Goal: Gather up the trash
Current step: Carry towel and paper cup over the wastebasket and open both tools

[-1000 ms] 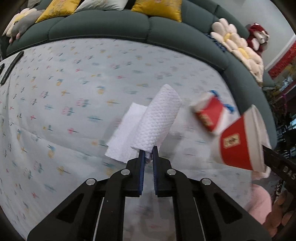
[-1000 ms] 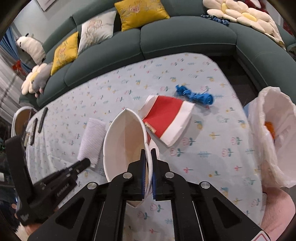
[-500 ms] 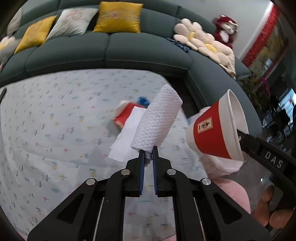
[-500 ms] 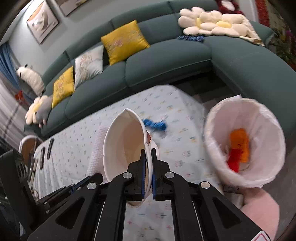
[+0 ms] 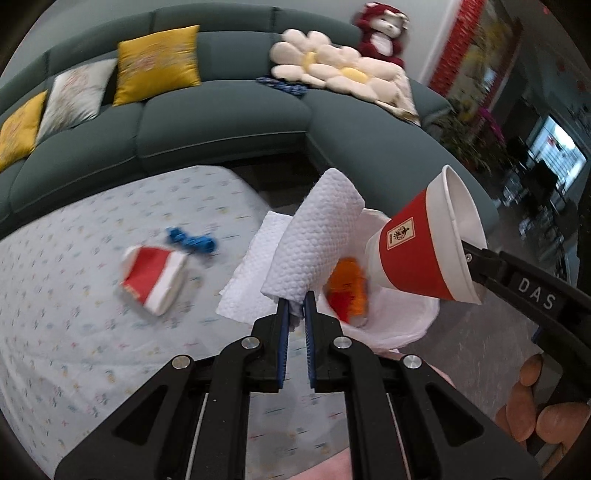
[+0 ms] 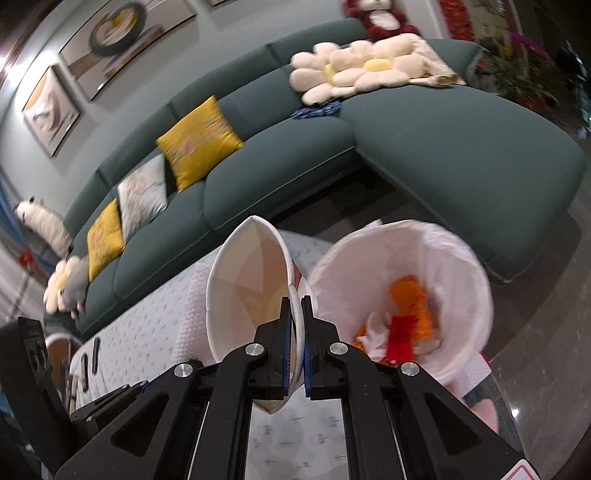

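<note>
Teal sectional sofa [image 5: 221, 122], yellow cushions [image 5: 157, 64], flower pillow [image 6: 354, 70], red plush toy [image 5: 380, 35], framed wall pictures [image 6: 51, 107]

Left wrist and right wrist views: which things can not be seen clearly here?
- Trash bin: left wrist view, mostly hidden behind paper towel and red paper cup.
- Bin contents: right wrist view, orange and red pieces blurred, kind unclear.
- Flattened red cup and blue scrap: left wrist view, motion blurred.
- Dark objects on table: right wrist view, too small.
</note>
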{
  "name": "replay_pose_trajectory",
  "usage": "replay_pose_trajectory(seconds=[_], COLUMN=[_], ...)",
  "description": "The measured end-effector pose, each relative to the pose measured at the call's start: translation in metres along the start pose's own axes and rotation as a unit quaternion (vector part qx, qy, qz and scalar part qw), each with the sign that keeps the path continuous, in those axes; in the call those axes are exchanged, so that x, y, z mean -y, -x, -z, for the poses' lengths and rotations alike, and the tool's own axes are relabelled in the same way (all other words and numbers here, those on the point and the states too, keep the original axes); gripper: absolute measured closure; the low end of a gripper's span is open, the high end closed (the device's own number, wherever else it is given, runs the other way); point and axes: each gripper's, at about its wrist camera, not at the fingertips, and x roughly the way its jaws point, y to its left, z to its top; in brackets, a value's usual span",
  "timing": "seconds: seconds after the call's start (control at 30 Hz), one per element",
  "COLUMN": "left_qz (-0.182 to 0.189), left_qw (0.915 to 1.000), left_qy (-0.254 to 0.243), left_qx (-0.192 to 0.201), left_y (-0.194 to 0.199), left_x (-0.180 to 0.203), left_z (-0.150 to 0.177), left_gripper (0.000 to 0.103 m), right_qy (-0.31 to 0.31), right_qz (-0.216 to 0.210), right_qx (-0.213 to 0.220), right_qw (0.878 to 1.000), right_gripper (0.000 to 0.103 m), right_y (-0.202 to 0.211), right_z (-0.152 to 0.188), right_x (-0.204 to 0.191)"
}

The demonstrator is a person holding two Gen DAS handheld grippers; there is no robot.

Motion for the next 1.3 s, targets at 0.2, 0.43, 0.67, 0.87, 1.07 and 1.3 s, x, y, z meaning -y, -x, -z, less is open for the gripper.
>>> replay_pose_trajectory(seconds=[0.2,0.43,0.67,0.87,1.07,1.3], left_qz=[0.023,0.042,0.015,-0.006,-0.024,-0.032], left_qw=[0.9991,0.9975,0.999,0.9996,0.9996,0.9991], left_qy=[-0.033,-0.047,-0.041,-0.018,0.005,0.025], left_qx=[-0.012,-0.032,-0.012,-0.02,-0.014,-0.012], left_y=[-0.022,-0.047,-0.048,-0.051,-0.044,-0.037], left_x=[0.048,0.078,0.084,0.064,0.043,0.026], left_z=[-0.014,-0.024,-0.03,-0.025,-0.017,-0.01], left_gripper=[0.095,0.085,0.049,0.041,0.039,0.039], right_qy=[-0.03,-0.059,-0.068,-0.064,-0.048,-0.032], right_qz=[0.019,0.033,0.035,0.03,0.023,0.022], right_qx=[0.017,0.025,0.022,0.019,0.023,0.016], right_qw=[0.999,0.997,0.997,0.997,0.998,0.999], right_gripper=[0.098,0.098,0.098,0.087,0.074,0.066], right_y=[0.012,0.018,0.011,0.001,0.0,0.001], right_z=[-0.014,-0.02,-0.024,-0.028,-0.03,-0.023], right_x=[0.046,0.08,0.091,0.082,0.067,0.052])
